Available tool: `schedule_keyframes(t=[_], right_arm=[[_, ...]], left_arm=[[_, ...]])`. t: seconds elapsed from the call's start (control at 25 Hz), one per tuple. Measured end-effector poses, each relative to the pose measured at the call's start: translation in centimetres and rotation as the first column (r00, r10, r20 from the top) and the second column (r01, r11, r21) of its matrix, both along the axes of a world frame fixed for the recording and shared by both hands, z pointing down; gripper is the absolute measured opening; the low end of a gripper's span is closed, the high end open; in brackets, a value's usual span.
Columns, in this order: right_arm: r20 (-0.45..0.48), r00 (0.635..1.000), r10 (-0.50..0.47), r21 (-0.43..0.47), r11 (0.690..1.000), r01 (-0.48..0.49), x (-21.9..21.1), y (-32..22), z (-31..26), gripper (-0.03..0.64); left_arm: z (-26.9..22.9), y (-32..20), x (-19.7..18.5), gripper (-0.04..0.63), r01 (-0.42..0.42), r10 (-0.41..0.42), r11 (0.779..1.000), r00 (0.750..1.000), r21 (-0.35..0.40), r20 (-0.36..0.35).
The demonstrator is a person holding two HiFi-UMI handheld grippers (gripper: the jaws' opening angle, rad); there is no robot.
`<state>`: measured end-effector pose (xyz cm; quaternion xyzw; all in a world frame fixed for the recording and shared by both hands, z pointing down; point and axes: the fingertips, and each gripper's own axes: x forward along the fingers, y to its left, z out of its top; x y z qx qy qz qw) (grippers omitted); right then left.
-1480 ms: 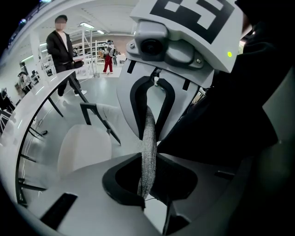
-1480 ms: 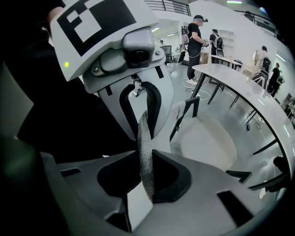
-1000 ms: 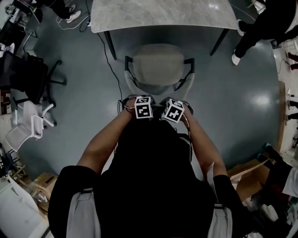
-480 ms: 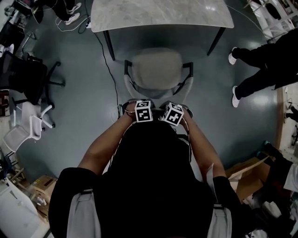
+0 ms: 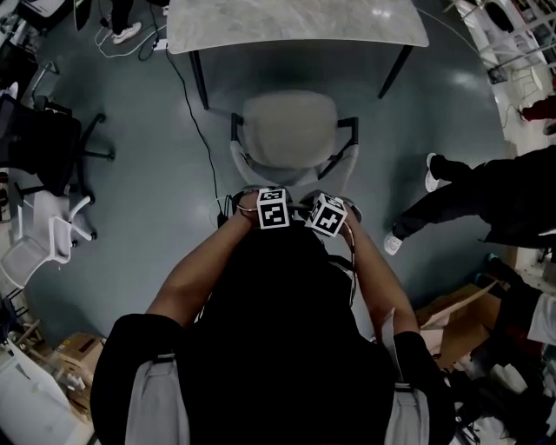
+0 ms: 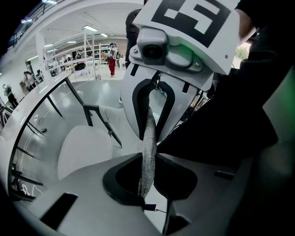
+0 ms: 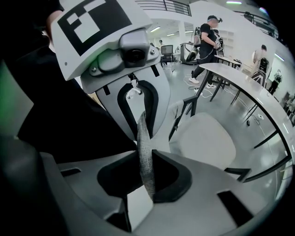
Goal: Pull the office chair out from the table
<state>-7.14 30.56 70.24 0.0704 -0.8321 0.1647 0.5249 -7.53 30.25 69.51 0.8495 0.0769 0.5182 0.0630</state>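
Fingers (image 6: 87,189) of the left gripper (image 6: 147,177) are clamped on the mesh top edge (image 6: 148,133) of the chair back; the right gripper (image 7: 146,177) grips the same edge just beside it. Chair (image 5: 288,130) faces the table (image 5: 295,22), seat already clear of the tabletop. Looks mid-pull. Next: hold both grips firm and draw straight back evenly so it rolls without swivelling.

Pale furniture on a blue-grey floor (image 5: 148,217)
Cream-seated, black-armed office chair (image 5: 289,126); grey-white marbled table (image 5: 295,22).
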Motion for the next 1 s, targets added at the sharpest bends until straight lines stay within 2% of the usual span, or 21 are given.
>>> schedule_keyframes(t=[0.4,0.88,1.0], right_arm=[[-0.010,1.000,0.005,0.008,1.000,-0.005,1.3,1.6,-0.2,0.086],[0.005,0.997,-0.076,-0.036,0.996,0.076,2.9,3.3,0.0,0.088],[0.003,0.996,-0.088,-0.047,0.995,0.088,2.8,3.3,0.1,0.091]], left_arm=[[-0.1,1.6,1.3,0.083,0.008,-0.009,1.000,1.000,-0.004,-0.019],[0.0,3.4,2.9,0.084,0.076,-0.076,0.997,0.997,-0.031,0.004],[0.0,3.4,2.7,0.087,0.086,-0.086,0.996,0.996,-0.029,-0.009]])
